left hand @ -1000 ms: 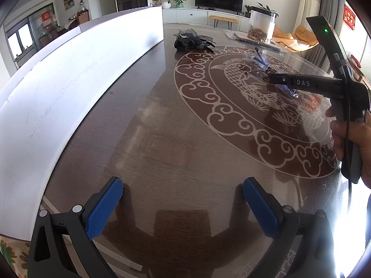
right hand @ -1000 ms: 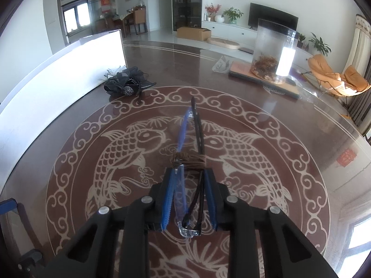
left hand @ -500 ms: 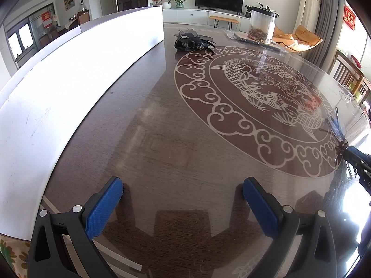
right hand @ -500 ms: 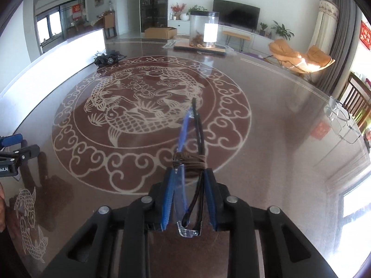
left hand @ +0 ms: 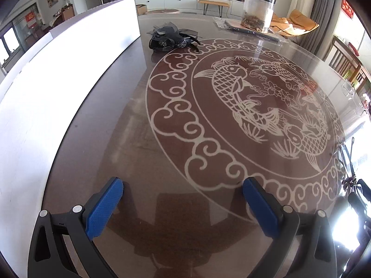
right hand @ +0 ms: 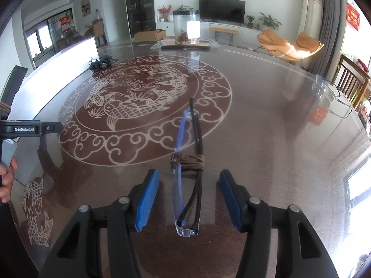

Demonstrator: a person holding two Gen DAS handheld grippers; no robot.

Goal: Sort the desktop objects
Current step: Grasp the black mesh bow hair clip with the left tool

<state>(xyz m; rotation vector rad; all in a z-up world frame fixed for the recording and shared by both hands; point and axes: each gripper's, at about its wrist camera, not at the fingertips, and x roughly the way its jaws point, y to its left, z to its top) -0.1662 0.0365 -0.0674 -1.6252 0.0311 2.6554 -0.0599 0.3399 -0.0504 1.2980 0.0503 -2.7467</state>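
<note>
Folded glasses (right hand: 188,169) with blue and black arms, bound by brown cord, lie on the table between the fingers of my right gripper (right hand: 189,180). The right gripper is open and its pads do not touch them. The glasses' arm tips also show at the right edge of the left wrist view (left hand: 349,157). My left gripper (left hand: 183,192) is open and empty above the near part of the brown table (left hand: 162,153). A black hair accessory (left hand: 170,38) lies far ahead by the white wall; it also shows in the right wrist view (right hand: 100,63).
A white board (left hand: 58,81) runs along the table's left side. A clear jar (right hand: 186,26) on a tray stands at the far end. Clear glasses (right hand: 331,98) lie near the right edge. The left gripper's body (right hand: 23,128) is at the left.
My right gripper has carried the glasses back toward the near right of the table, opened and let them go. The left gripper has tilted slightly forward.
</note>
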